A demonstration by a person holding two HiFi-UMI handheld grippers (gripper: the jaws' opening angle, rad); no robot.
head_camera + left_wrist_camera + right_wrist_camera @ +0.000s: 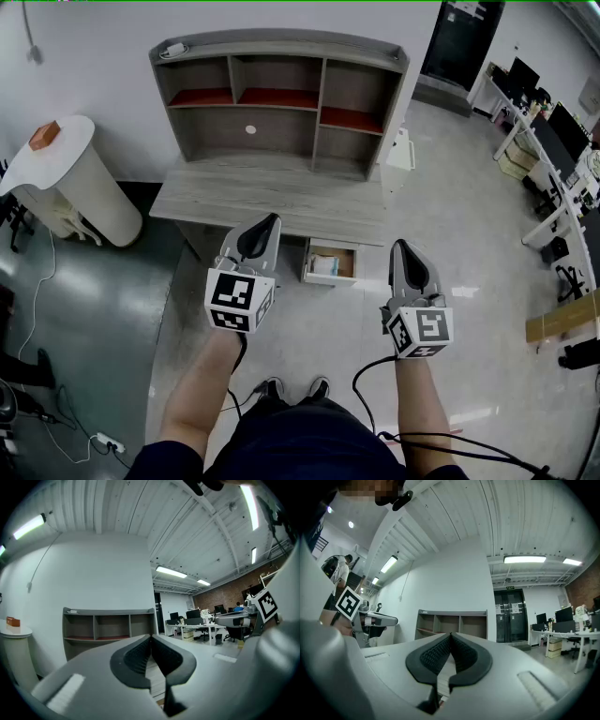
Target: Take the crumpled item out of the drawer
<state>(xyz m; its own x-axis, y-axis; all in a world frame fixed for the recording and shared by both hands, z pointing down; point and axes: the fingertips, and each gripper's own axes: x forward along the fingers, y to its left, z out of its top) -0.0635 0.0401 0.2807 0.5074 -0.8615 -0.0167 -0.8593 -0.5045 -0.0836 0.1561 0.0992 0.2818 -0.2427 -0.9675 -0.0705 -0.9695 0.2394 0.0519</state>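
Note:
A grey desk (272, 192) with a shelf hutch (281, 98) stands ahead of me. Under its front edge a small wooden drawer (345, 263) is pulled open. Inside lies a pale crumpled item (323, 265). My left gripper (273, 219) is held in the air over the desk's front edge, left of the drawer, jaws shut and empty. My right gripper (400, 245) hovers right of the drawer, also shut with nothing in it. In the left gripper view the left gripper (151, 637) points at the hutch (108, 627). In the right gripper view the right gripper (451, 635) does too.
A white round stand (66, 178) with a small brown box (44, 136) is at the left. Office desks with monitors (553, 141) line the right side, with a cardboard piece (562, 317) on the floor. Cables and a power strip (108, 442) lie at lower left.

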